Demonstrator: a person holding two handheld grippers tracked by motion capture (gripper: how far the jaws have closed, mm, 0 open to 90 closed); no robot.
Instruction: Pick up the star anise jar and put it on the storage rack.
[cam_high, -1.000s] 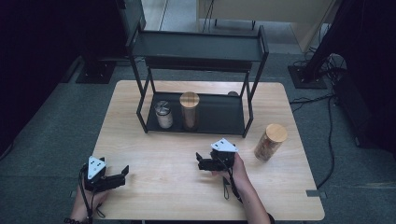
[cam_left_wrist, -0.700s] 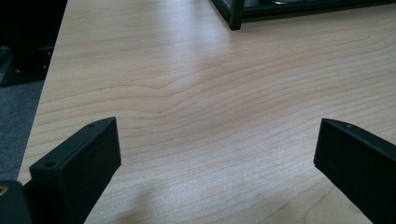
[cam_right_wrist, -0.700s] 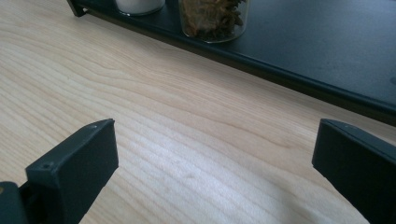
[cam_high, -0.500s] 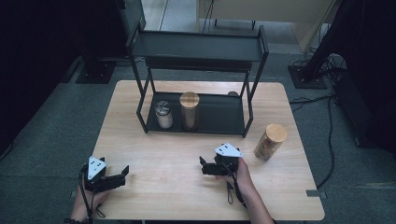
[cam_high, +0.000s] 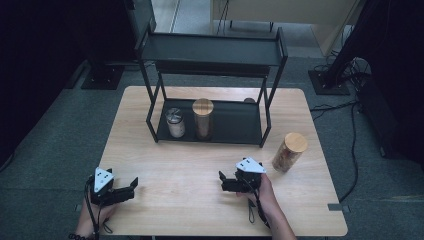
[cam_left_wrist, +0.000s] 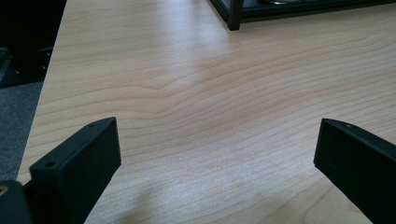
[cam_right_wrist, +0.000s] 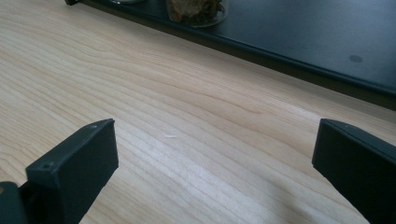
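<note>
No writing, label, brand, number or sign can be read anywhere here. The two jars on the lower tray of the rack show no label; nor does the wood-lidded jar on the desk to the right of the rack. The grey plates on top of the left claw and right claw carry only small dark dots, too small to make out as characters. The black jaw faces in both gripper views are plain, with only screw holes. The desk's wood grain bears no markings.
</note>
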